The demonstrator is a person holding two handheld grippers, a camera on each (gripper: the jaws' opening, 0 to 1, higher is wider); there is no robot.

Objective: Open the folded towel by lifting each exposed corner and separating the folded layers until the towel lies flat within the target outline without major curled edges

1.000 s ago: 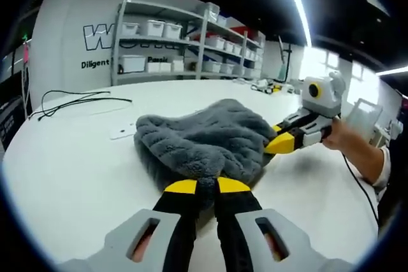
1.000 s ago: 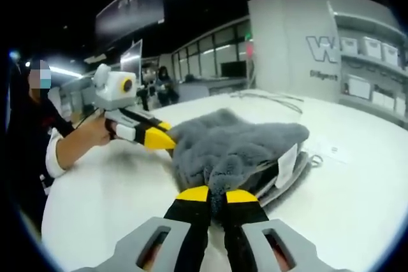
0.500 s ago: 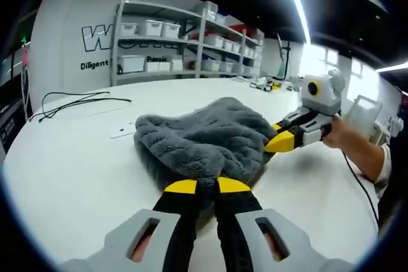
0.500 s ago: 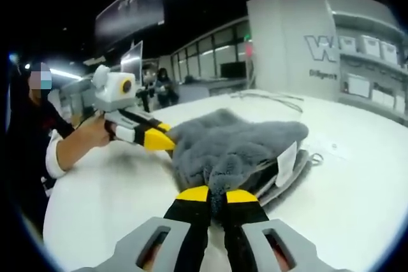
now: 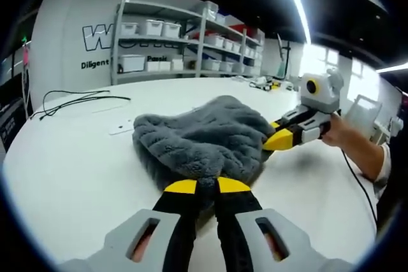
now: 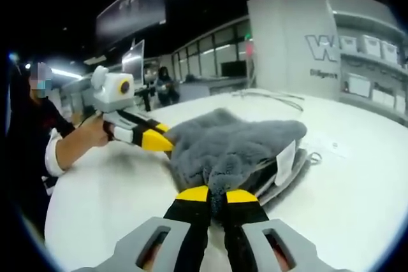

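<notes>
Between the left gripper (image 5: 207,186) and right gripper (image 6: 217,194), both clamped on its edges, the gray towel (image 5: 201,138) bunched up.

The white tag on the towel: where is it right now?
In the right gripper view the tag hangs at the towel's right edge, above the table.

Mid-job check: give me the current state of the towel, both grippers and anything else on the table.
towel: bunched, partly lifted, not flat
left gripper: shut on towel edge
right gripper: shut on towel edge
white label: hanging from towel
black cable: lying loose on table
</notes>
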